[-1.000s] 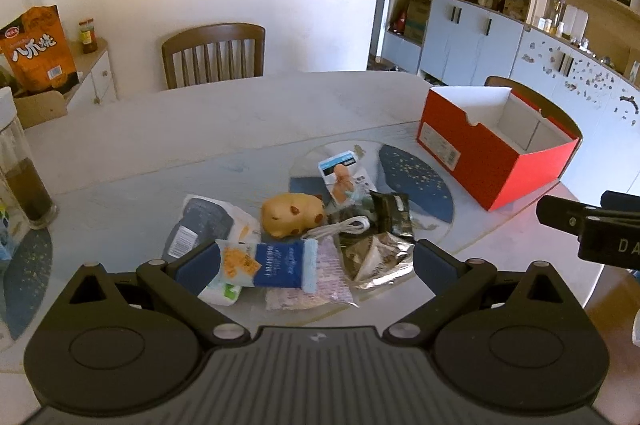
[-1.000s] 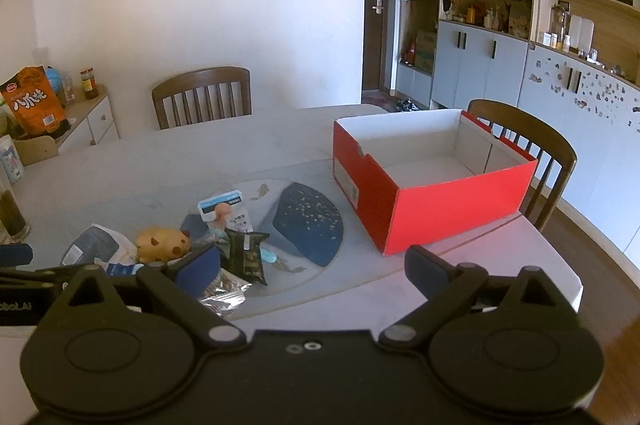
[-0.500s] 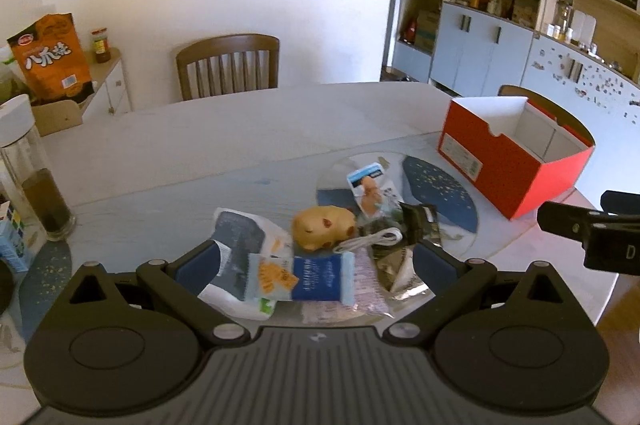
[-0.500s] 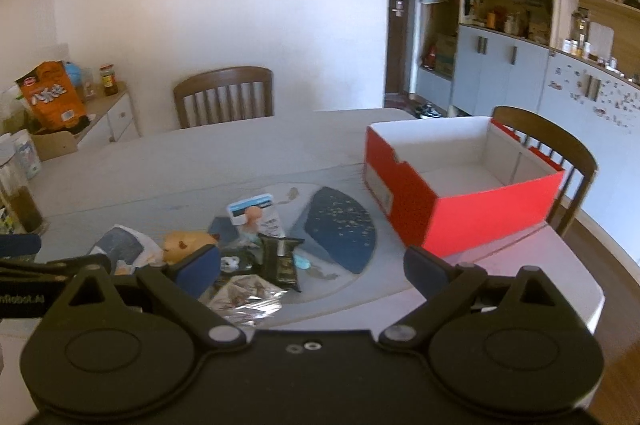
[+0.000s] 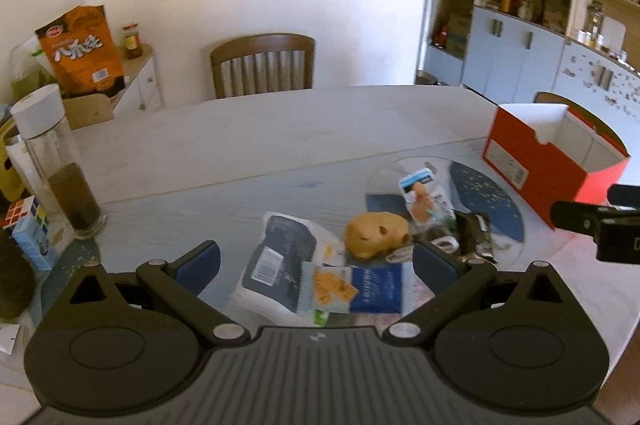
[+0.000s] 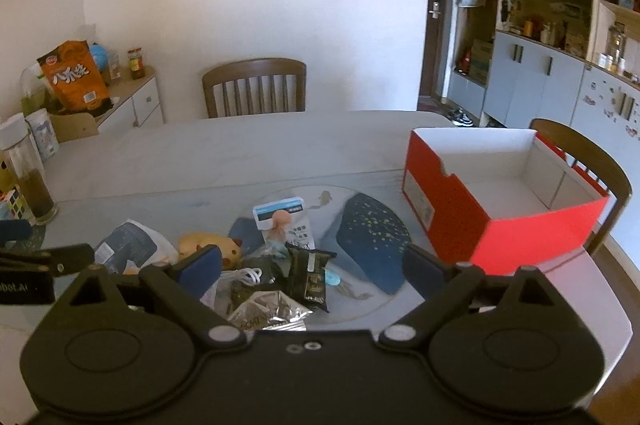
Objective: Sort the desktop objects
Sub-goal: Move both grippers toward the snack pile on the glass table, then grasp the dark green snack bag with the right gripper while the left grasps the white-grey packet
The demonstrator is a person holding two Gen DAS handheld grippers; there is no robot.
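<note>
A heap of small objects lies on the table near its front edge: a yellow pig toy (image 5: 376, 233), a grey-and-white pouch (image 5: 280, 261), a blue snack packet (image 5: 360, 292), a carded figure (image 5: 420, 191), a white cable (image 6: 246, 275), dark sachets (image 6: 310, 275) and a silver foil packet (image 6: 268, 311). An open, empty red box (image 6: 480, 221) stands to the right. My left gripper (image 5: 316, 261) is open and empty, above the pouch and blue packet. My right gripper (image 6: 312, 265) is open and empty, above the sachets.
A glass bottle (image 5: 60, 161) of dark liquid, a puzzle cube (image 5: 18, 211) and a small carton (image 5: 30, 243) stand at the table's left edge. Wooden chairs stand at the far side (image 5: 262, 65) and behind the red box (image 6: 580, 157). A side cabinet holds an orange bag (image 5: 80, 51).
Both grippers have drawn back and up from the heap, and the left view has swung left, so the objects look smaller. Both stay open and empty. Nothing on the table moved.
</note>
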